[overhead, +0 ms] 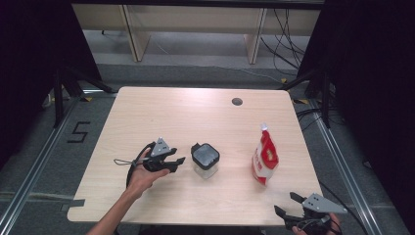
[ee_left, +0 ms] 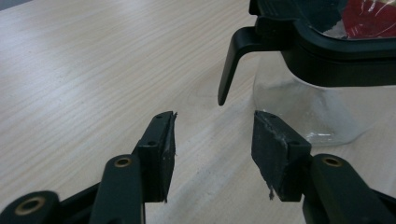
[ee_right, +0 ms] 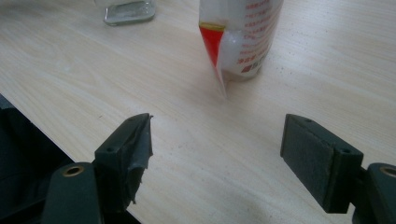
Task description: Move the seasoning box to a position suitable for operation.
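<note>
On the pale wood table (grey floor beyond) stands a jar.

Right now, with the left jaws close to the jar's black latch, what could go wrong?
1. The left gripper is open beside the latch; a push might slide or tip the clear jar.
2. The red-and-white pouch stands upright near the right gripper; a bump could topple it.

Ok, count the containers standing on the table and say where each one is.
2. A clear jar with a black lid stands near the table's middle, just beyond the left gripper. A red and white pouch stands upright toward the right side. Nothing seems hidden.
</note>
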### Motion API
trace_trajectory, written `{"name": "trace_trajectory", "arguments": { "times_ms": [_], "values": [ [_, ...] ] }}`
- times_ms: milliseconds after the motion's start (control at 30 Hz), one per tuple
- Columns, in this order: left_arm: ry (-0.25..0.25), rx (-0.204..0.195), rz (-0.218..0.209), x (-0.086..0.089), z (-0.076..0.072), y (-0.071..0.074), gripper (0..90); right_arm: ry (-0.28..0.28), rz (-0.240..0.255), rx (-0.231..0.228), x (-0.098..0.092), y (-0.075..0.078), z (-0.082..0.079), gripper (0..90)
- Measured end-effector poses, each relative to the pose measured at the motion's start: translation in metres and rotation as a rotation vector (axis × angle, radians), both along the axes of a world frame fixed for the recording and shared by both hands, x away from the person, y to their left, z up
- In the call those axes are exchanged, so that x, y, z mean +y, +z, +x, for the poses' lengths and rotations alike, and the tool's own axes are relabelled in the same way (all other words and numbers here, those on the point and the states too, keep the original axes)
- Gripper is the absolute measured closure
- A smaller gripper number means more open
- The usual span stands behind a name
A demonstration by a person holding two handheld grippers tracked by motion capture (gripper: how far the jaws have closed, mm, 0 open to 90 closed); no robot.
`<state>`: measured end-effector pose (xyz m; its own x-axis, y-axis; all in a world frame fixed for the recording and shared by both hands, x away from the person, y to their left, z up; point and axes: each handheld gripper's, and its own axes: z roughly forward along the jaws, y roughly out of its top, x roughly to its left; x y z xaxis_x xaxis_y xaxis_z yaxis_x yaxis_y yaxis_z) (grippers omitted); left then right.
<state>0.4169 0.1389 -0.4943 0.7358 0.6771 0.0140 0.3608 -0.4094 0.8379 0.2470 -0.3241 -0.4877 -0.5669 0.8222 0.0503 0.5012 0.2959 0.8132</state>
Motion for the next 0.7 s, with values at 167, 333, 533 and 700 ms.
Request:
{"name": "trace_trajectory", "arguments": {
  "times_ms": [167, 333, 533, 700],
  "values": [
    [-0.015, 0.011, -0.02, -0.01, 0.014, -0.001, 56.1, -0.002, 0.012, 0.009, 0.001, 0.0, -0.001, 25.9],
    [-0.045, -0.008, 0.024, -0.019, 0.018, -0.002, 58.1, -0.004, 0.01, 0.011, 0.002, 0.0, -0.001, 26.0],
    [-0.068, -0.022, 0.032, -0.029, 0.027, 0.0, 65.7, 0.006, -0.014, -0.019, -0.002, -0.001, 0.002, 26.0],
    [-0.105, -0.025, 0.041, -0.036, 0.032, -0.004, 72.3, 0.005, 0.004, -0.002, -0.001, -0.001, 0.001, 26.0]
  ]
}}
